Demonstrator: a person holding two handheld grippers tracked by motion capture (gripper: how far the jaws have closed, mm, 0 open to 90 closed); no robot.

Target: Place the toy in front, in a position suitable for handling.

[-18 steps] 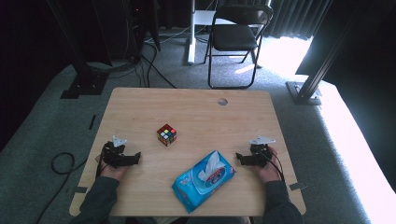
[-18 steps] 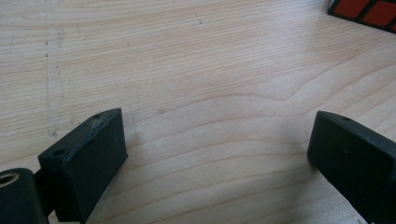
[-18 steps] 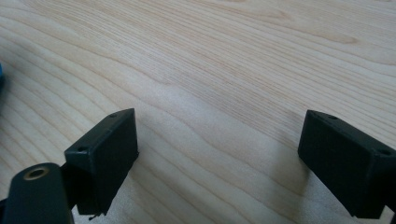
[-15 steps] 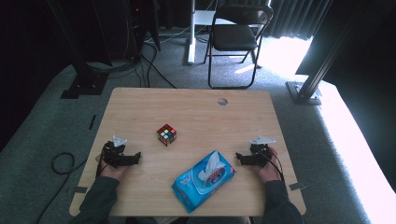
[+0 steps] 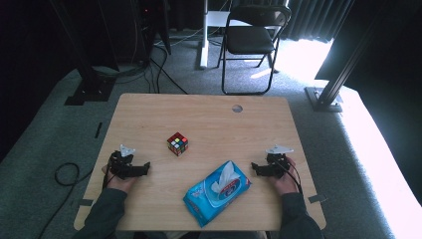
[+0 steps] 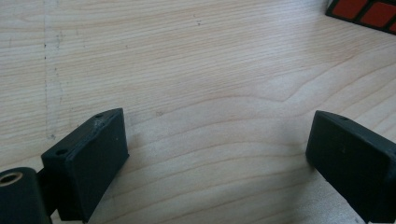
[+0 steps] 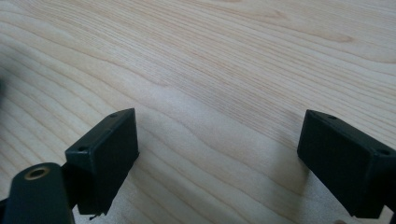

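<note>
The table (image 5: 209, 124) fills the middle of the high view; its near edge is partly covered by the person's sleeves. A chair (image 5: 251, 40) stands on the floor at 12 o'clock, beyond the far edge, its front legs lost in glare.

The pack (image 5: 218, 191) of wipes lies at 6 o'clock, tilted, one white wipe sticking up from its top; its print is too blurred to read. The cube (image 5: 177, 143) sits near the centre, at about 1 o'clock from the left gripper (image 5: 142, 168). In the left gripper view it is cut off at the top right corner.

The left gripper lies low at 8 o'clock, pointing toward 3, jaws wide, with bare wood between them. The right gripper (image 5: 255, 169) lies at 4 o'clock, pointing toward 9, near the pack, jaws equally wide and holding nothing.
</note>
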